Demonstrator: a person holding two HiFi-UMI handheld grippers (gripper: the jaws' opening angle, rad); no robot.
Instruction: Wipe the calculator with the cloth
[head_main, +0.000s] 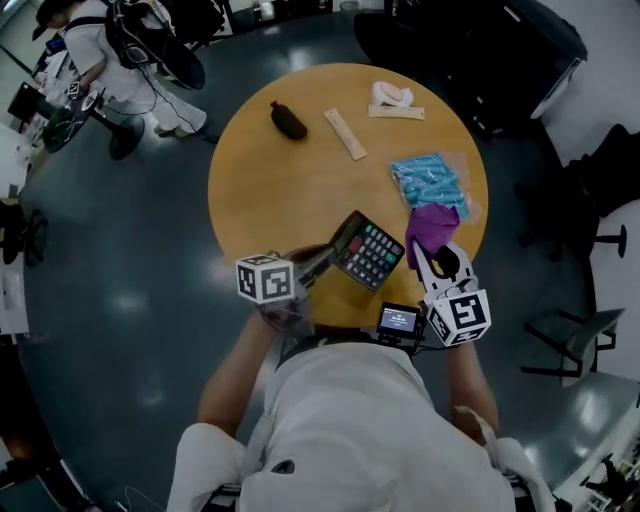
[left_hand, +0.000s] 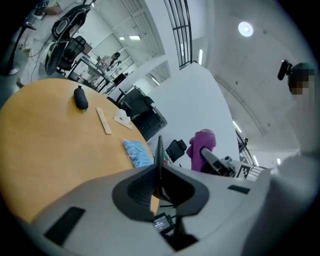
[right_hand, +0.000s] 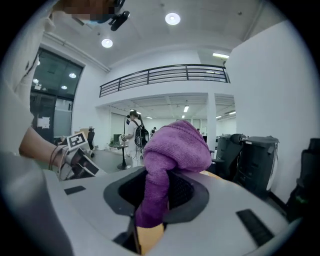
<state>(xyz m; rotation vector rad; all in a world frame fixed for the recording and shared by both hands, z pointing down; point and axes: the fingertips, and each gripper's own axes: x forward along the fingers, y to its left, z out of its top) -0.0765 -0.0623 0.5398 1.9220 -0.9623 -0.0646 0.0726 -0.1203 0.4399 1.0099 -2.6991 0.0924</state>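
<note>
Left gripper: narrow, clamped on calculator at near-left edge, slab edge-on between jaws. Holds it apparently clear of table, keypad tilted up and toward right. Right gripper: pinched on purple cloth, bunch bulging past tips. Sits just right of calculator, near but apart. Likely next: cloth leftward onto keys, stroke along diagonal long axis.

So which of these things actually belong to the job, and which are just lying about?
In use: calculator, in the left gripper; purple cloth, in the right gripper.
Lying about: dark pouch, pale flat stick, white bundle, blue packet.
</note>
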